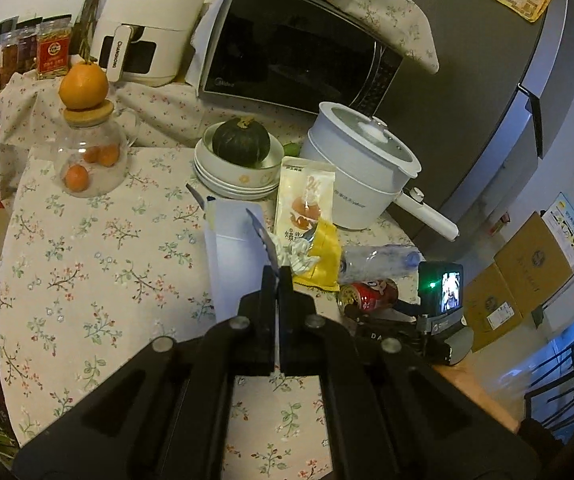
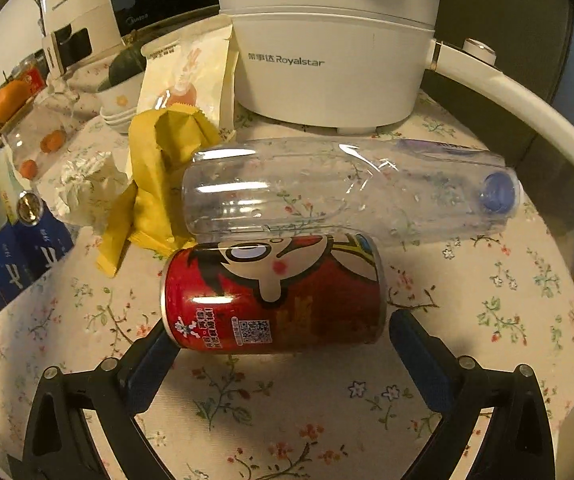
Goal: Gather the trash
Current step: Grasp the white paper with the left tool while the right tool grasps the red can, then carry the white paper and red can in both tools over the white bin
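Floral tablecloth [image 2: 507,280] everywhere; our right gripper [image 2: 279,344] is spread wide around the red can [image 2: 271,296], pads not touching, clear bottle [image 2: 327,192] at 12 o'clock. Our left gripper [image 1: 278,280] is clamped on a white bag's [image 1: 235,256] edge.

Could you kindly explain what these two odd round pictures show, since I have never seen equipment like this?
A person holds a two-finger gripper in each hand, and each carries a wide-angle camera looking along its fingers. The left gripper is shut on the edge of a white bag. The right gripper is open, its fingers on either side of a red can lying on the flowered tablecloth; the pads do not yet press on it. Behind the can lie a clear bottle, a yellow wrapper and crumpled tissue, with a white pot beyond.
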A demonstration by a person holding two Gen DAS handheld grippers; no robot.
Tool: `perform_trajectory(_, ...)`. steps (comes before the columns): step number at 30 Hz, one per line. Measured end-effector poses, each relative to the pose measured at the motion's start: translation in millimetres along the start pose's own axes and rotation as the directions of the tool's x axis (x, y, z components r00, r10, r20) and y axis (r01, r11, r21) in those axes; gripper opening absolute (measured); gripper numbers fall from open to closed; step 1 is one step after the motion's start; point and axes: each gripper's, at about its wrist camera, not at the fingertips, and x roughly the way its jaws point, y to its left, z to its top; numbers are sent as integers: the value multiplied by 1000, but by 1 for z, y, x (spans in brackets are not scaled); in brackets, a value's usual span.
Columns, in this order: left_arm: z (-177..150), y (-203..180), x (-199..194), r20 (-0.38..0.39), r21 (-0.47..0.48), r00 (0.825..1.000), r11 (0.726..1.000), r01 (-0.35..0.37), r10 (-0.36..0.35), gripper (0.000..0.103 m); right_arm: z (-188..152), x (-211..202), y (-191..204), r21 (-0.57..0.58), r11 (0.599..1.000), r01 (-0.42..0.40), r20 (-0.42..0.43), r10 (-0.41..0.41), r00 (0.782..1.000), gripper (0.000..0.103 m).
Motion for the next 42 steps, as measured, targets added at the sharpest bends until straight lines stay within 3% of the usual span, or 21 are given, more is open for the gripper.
perform_trajectory(4, 1, 1, -4, 12, -7, 1000, 1000, 5, -5, 1, 0, -7, -2, 33, 999, -40, 10, 40, 999, 90)
perform_trajectory(14, 6, 4, -18, 44, -17, 998, 999, 41, -40, 1, -8, -44, 1, 4, 999, -35, -11, 35, 999, 90)
perform_trajectory(25, 3, -31, -24, 14, 21, 982, 982, 190, -190, 1, -36, -103, -36, 132, 990, -45, -65, 54, 996, 90)
perform_trajectory(34, -12, -85, -14, -77, 81, 944, 942, 326, -320, 1, -73, -148, -79, 224, 975, 6, -69, 10, 998, 90)
perform_trajectory(42, -33, -146, -6, -166, 148, 891, 883, 445, -422, 1, -114, -176, -125, 299, 951, 82, -99, -54, 994, 90)
